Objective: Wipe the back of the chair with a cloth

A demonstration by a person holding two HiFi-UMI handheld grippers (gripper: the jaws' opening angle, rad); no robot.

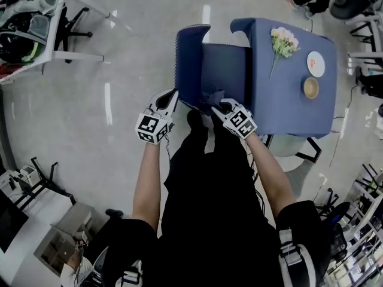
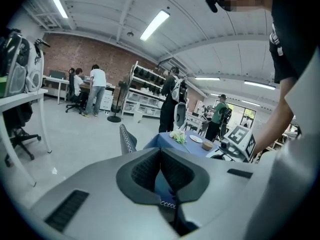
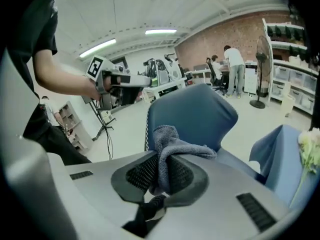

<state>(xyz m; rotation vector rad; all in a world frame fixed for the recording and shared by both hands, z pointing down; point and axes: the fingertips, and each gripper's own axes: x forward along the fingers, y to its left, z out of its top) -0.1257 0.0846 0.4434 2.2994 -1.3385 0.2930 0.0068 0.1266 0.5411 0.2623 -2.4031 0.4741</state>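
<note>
A blue chair stands in front of me, its backrest (image 1: 190,61) to the left of its seat (image 1: 226,70). My right gripper (image 1: 220,105) is shut on a grey-blue cloth (image 1: 212,96) at the chair's near edge. In the right gripper view the cloth (image 3: 175,144) bunches up out of the jaws of the right gripper (image 3: 161,156), just short of the backrest (image 3: 192,116). My left gripper (image 1: 172,94) hovers at the backrest's near left corner. Its jaws are shut and empty in the left gripper view, where the left gripper (image 2: 161,151) points past the backrest's edge (image 2: 127,139).
A table under a blue cloth (image 1: 287,106) stands right of the chair, with flowers (image 1: 282,43), a plate (image 1: 316,63) and a bowl (image 1: 310,88) on it. White desks and office chairs (image 1: 36,28) are at the far left. People stand by shelves (image 2: 97,89) in the background.
</note>
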